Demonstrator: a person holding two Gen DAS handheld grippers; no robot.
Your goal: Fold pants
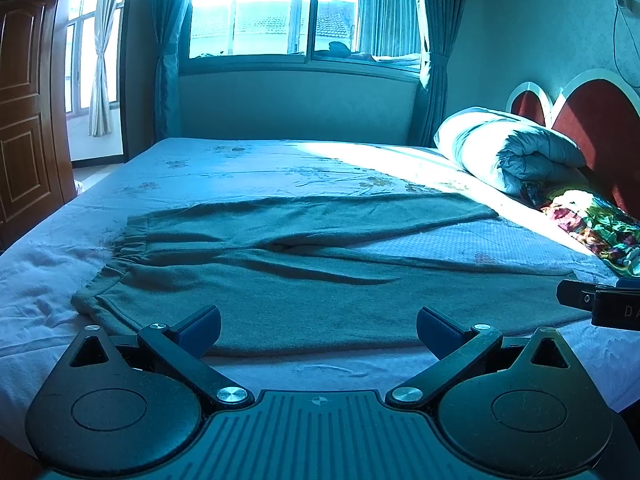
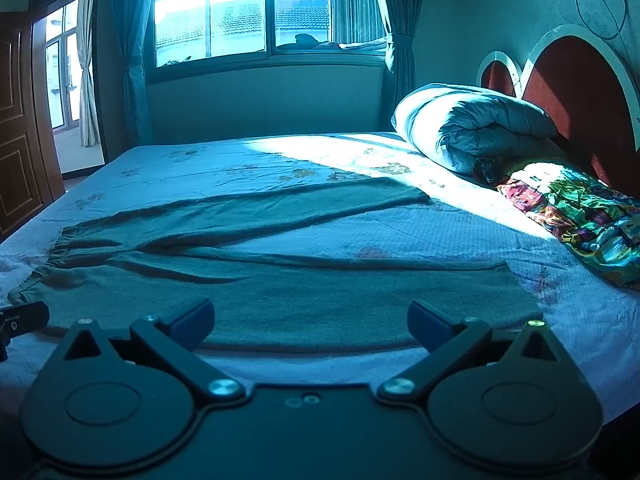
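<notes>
Dark green pants (image 1: 304, 280) lie flat on the bed, elastic waistband at the left, two legs spread toward the right. They also show in the right wrist view (image 2: 288, 292). My left gripper (image 1: 318, 330) is open and empty, just above the near edge of the near leg, toward the waist end. My right gripper (image 2: 310, 326) is open and empty over the same near edge, toward the hem end. The right gripper's tip shows at the right edge of the left wrist view (image 1: 600, 304). The left gripper's tip shows at the left edge of the right wrist view (image 2: 22, 316).
The bed (image 1: 240, 168) has a pale flowered sheet. A rolled white quilt (image 1: 508, 148) and a colourful pillow (image 1: 592, 224) lie at the red headboard (image 1: 600, 120) on the right. A window (image 1: 276, 12) is behind the bed, a wooden door (image 1: 24, 112) at the left.
</notes>
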